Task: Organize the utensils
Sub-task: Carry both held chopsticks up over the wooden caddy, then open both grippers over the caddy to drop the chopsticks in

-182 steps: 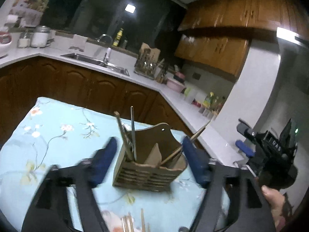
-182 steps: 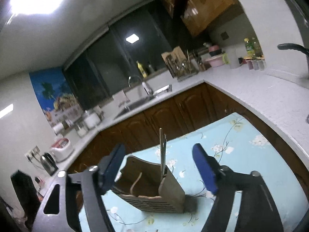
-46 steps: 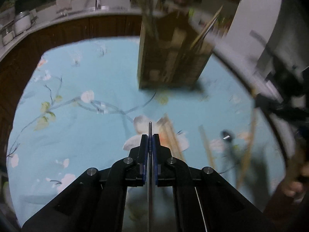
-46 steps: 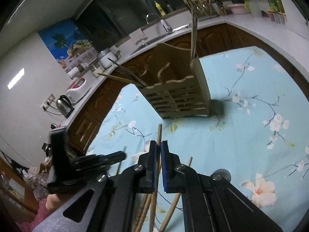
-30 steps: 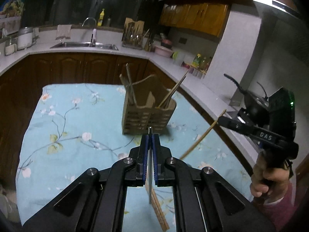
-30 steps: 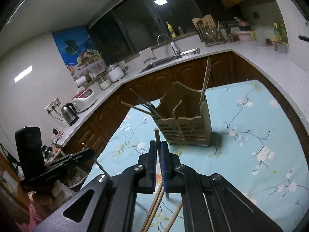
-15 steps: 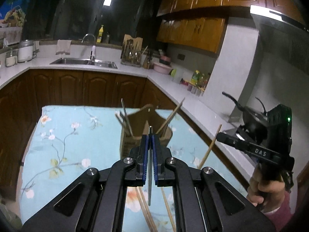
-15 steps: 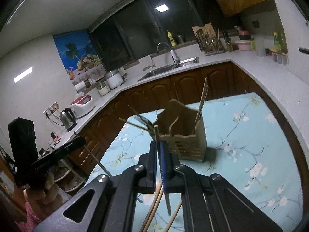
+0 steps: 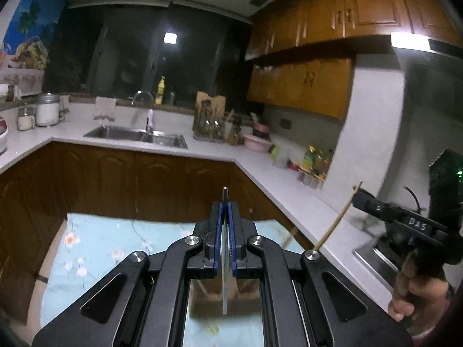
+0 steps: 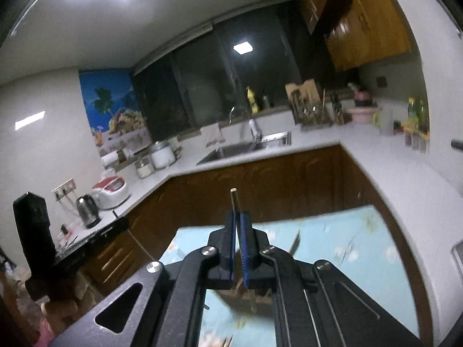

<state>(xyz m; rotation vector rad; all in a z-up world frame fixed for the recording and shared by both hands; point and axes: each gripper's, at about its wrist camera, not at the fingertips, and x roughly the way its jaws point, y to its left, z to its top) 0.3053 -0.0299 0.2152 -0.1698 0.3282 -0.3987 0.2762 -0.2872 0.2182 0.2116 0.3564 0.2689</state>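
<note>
Only writing I can read is "DAS" on my right gripper point(image 9: 357, 195), whose jaws pinch a wooden chopstick point(image 10: 233, 199), left gripper point(image 9: 225, 205) clamps a metal one point(image 9: 224, 192), both now lifted above the holder point(image 9: 214, 292) versus half a second ago.

Two claws point(image 9: 225, 211), two chopsticks point(image 9: 224, 274), one wooden holder point(image 9: 214, 292)

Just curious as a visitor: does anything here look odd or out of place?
Nothing looks spilled or broken. Each gripper pinches one chopstick: the left gripper a metal chopstick, the right gripper a wooden chopstick.
</note>
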